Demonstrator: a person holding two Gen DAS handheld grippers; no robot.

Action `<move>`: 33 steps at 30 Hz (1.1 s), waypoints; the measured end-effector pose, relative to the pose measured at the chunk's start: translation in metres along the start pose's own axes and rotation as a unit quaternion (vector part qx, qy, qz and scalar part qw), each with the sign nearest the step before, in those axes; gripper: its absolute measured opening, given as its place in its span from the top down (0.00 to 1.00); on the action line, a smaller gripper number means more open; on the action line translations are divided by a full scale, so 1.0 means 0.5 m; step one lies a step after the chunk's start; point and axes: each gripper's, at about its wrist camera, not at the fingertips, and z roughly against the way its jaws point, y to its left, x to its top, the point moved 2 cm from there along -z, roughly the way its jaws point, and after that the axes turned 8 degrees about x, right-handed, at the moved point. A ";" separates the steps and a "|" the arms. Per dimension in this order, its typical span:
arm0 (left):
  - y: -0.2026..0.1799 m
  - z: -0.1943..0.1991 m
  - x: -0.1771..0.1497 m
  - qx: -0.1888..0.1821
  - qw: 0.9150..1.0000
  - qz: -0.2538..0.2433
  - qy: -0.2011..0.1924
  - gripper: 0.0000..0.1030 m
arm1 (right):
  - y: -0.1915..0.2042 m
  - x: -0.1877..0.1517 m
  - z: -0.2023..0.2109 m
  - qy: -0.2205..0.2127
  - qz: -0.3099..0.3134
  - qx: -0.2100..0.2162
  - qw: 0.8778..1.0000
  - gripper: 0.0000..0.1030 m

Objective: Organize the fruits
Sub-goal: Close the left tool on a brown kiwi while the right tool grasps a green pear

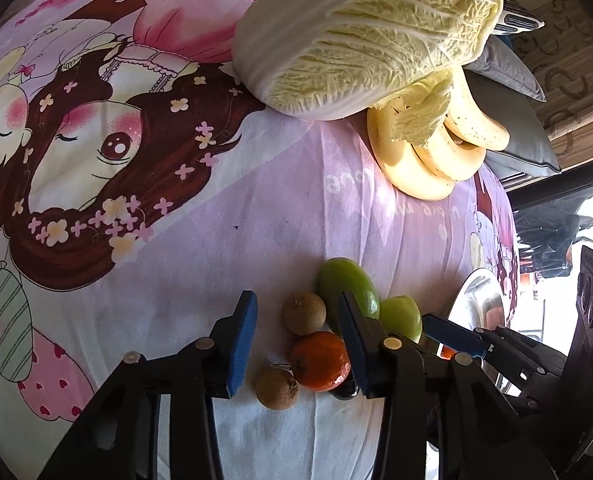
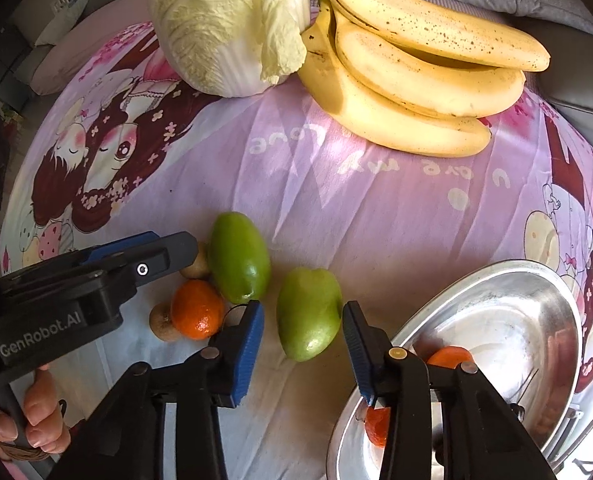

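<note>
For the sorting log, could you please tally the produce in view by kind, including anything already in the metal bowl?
Green mangoes: 2
Tangerines: 3, one on the cloth and two in the metal bowl, at and
Small brown fruits: 2
Banana bunch: 1
Napa cabbage: 1
Total: 9

Shiny metal bowl (image 2: 508, 320), matt printed cloth (image 2: 336, 200), glossy green fruit (image 2: 238, 258).

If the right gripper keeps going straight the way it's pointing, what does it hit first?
Most likely the nearer green fruit: it lies on the cloth directly between the open right gripper fingers, just ahead. Depth is hard to judge in the fisheye view.
</note>
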 end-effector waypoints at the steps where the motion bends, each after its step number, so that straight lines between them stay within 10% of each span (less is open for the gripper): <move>1: -0.005 -0.002 0.000 -0.001 1.000 -0.004 0.000 0.60 | 0.001 0.001 -0.003 0.001 0.001 -0.002 1.000 0.57; 33: -0.019 -0.025 0.002 0.022 0.999 -0.035 0.011 0.72 | -0.008 0.006 -0.087 0.030 -0.002 0.000 1.000 0.59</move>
